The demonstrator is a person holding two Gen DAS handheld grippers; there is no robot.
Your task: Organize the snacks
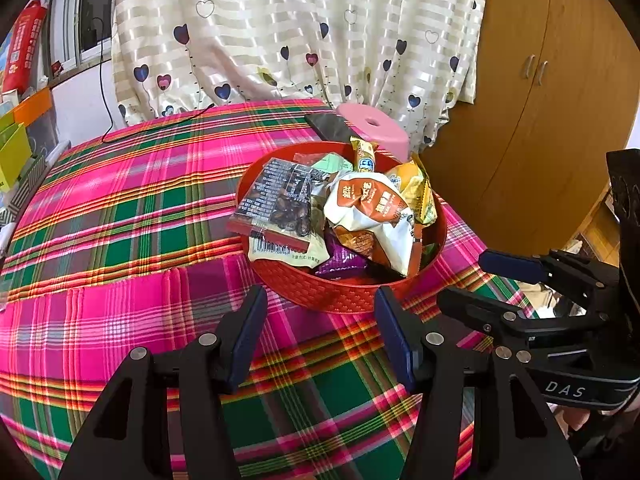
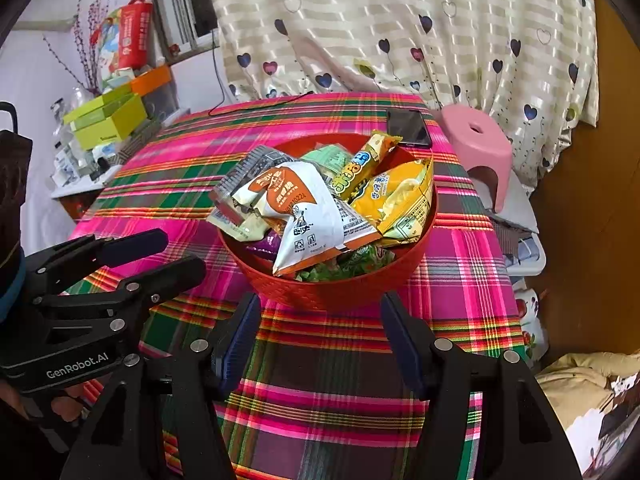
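Snacks [image 1: 360,208] in crinkly foil packets fill your round red woven-textured basket [image 1: 340,300] on the plaid-clothed worktop [image 1: 120,208], heart-print curtain [image 1: 280,40] behind; your left hand-held gripper [image 1: 320,340] and right hand-held gripper [image 2: 320,340] are spread, empty.

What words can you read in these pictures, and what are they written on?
"DAS": on the band of the right gripper.
"GenRobot.AI": on the body of the left gripper.
Snack packets in the red basket and the red bag carry print, too small or blurred to read.
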